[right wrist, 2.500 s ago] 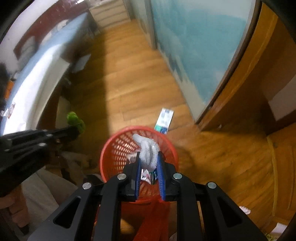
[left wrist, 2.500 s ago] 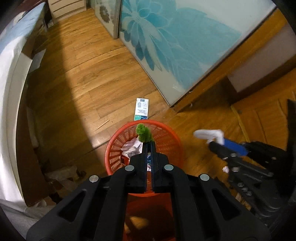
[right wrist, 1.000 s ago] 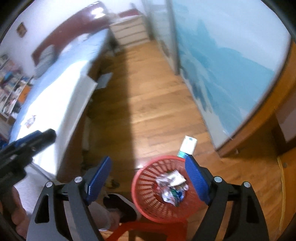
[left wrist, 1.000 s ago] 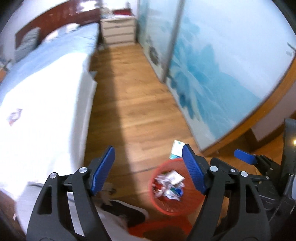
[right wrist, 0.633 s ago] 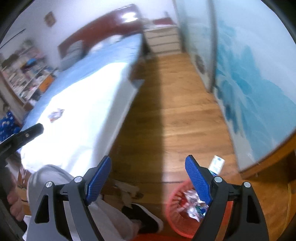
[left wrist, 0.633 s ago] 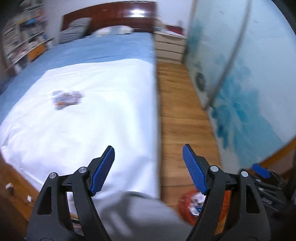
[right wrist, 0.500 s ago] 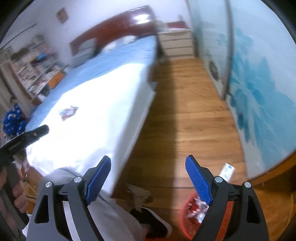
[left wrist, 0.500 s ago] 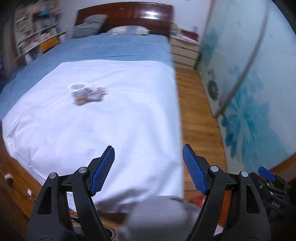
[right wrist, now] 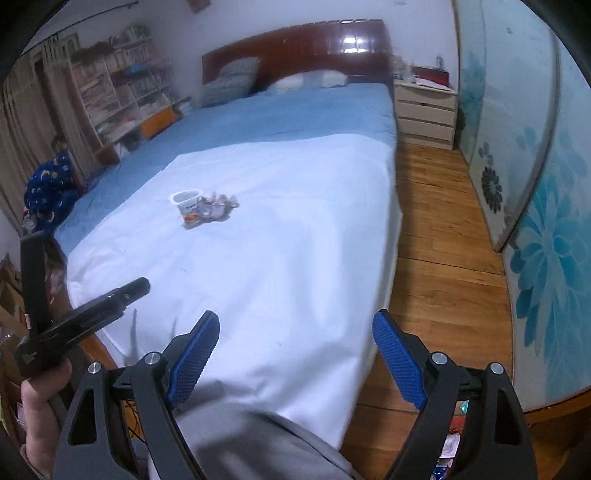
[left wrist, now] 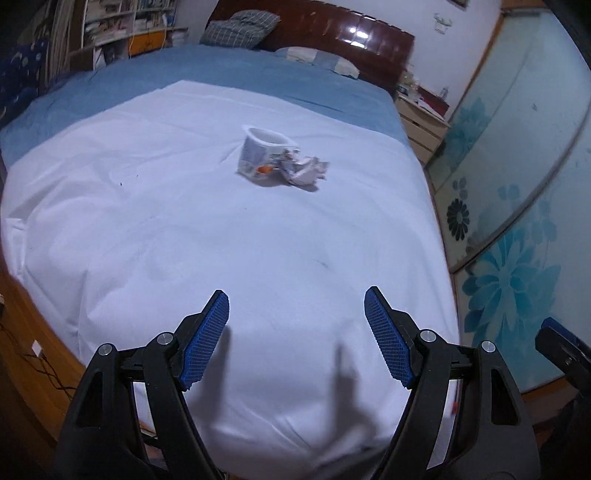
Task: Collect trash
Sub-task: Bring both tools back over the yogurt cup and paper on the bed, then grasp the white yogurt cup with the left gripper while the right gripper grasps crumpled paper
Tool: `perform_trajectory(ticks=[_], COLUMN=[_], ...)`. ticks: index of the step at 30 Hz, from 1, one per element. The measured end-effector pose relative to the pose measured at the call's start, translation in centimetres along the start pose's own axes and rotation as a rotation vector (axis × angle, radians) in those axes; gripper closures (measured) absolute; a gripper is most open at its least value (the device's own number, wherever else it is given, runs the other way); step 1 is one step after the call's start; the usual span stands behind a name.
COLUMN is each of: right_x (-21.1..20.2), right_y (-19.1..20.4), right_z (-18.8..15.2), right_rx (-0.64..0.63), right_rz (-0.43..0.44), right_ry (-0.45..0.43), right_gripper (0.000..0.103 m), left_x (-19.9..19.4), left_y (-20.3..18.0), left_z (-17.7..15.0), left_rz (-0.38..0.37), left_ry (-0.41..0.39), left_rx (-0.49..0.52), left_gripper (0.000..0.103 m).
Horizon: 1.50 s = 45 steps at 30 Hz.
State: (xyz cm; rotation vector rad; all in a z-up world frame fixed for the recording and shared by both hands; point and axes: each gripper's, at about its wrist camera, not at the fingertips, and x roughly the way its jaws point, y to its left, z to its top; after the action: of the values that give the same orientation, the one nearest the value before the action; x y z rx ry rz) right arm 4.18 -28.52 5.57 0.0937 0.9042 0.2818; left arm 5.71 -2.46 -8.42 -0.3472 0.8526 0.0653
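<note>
Left gripper [left wrist: 296, 295]: black two-finger gripper with blue ribbed pads, fingers spread wide, gripping nothing; hovering over the near end of the bed.
Right gripper [right wrist: 295, 319]: same build, fingers spread wide and empty; hanging over the bed's near right corner.
Trash: white printed paper cup [left wrist: 263, 154] lying tilted on the white sheet [left wrist: 184, 229], mouth facing 12 o'clock; crumpled white paper wad [left wrist: 306, 170] touching it at its 3 o'clock side.
Trash vs left fingers: sitting at 12 o'clock from the gap, well apart, slightly left of centre.
Trash vs right fingers: cup [right wrist: 187, 204] and wad [right wrist: 219, 206] lying at about 11 o'clock, well apart.
Bed: white sheet covering the near part, blue bedding [left wrist: 258, 85] beyond, dark red wooden headboard [left wrist: 332, 29] at 12 o'clock.
Other gripper in view: left gripper's black finger [right wrist: 122, 293] showing at 9 o'clock in the right wrist view, a hand [right wrist: 40, 417] holding its handle.
Floor: wooden planks [right wrist: 443, 229] running at 3 o'clock of the bed.
</note>
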Motion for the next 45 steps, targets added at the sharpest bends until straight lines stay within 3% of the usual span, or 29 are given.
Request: perform_trajectory(ticks=[6, 10, 16, 21, 22, 24, 25, 29, 31, 35, 43, 44, 45], right_x=[1.6, 2.5, 3.6, 6.0, 6.6, 8.0, 8.8, 12.9, 15.2, 21.7, 31.0, 32.1, 32.8], right_y=[5.4, 6.1, 4.4, 3.5, 3.7, 4.4, 5.0, 6.6, 7.9, 10.8, 12.2, 12.0, 11.9], right_z=[0.4, 0.7, 1.8, 3.3, 3.7, 4.6, 5.1, 7.0, 8.3, 10.1, 12.8, 13.0, 13.2], right_rx=[-0.062, -0.082, 0.022, 0.083, 0.09, 0.097, 0.097, 0.1, 0.07, -0.006, 0.021, 0.043, 0.058], right_rz=[0.013, -0.008, -0.013, 0.012, 0.014, 0.029, 0.047, 0.072, 0.079, 0.084, 0.037, 0.051, 0.069], right_ry=[-0.005, 0.018, 0.037, 0.06, 0.057, 0.056, 0.041, 0.047, 0.035, 0.101, 0.093, 0.113, 0.121], right_gripper=[0.019, 0.019, 0.019, 0.019, 0.019, 0.019, 0.019, 0.019, 0.019, 0.021, 0.025, 0.032, 0.048], left_x=[2.8, 5.5, 10.1, 13.4, 14.0, 14.6, 15.0, 14.1, 13.2, 12.1, 9.0, 8.6, 8.3], left_y=[3.3, 4.0, 5.7, 6.6, 6.8, 7.3, 7.8, 9.3, 9.7, 10.5, 12.3, 12.5, 12.5], left_z=[5.4, 8.9, 12.5, 12.7, 12.6, 12.1, 11.6, 10.7, 10.3, 9.6, 9.2, 9.1, 9.2], left_rz=[-0.106, -0.018, -0.041, -0.084, -0.079, -0.059, -0.045, -0.065, -0.049, -0.059, -0.05, -0.049, -0.046], left_ry=[-0.064, -0.109, -0.085, -0.016, -0.003, 0.032, 0.053, 0.033, 0.017, 0.017, -0.005, -0.008, -0.014], left_rx=[-0.148, -0.137, -0.173, -0.238, -0.247, -0.274, -0.304, -0.362, -0.363, -0.367, -0.359, -0.353, -0.349], left_gripper=[0.027, 0.027, 0.027, 0.028, 0.029, 0.048, 0.072, 0.094, 0.094, 0.095, 0.097, 0.097, 0.097])
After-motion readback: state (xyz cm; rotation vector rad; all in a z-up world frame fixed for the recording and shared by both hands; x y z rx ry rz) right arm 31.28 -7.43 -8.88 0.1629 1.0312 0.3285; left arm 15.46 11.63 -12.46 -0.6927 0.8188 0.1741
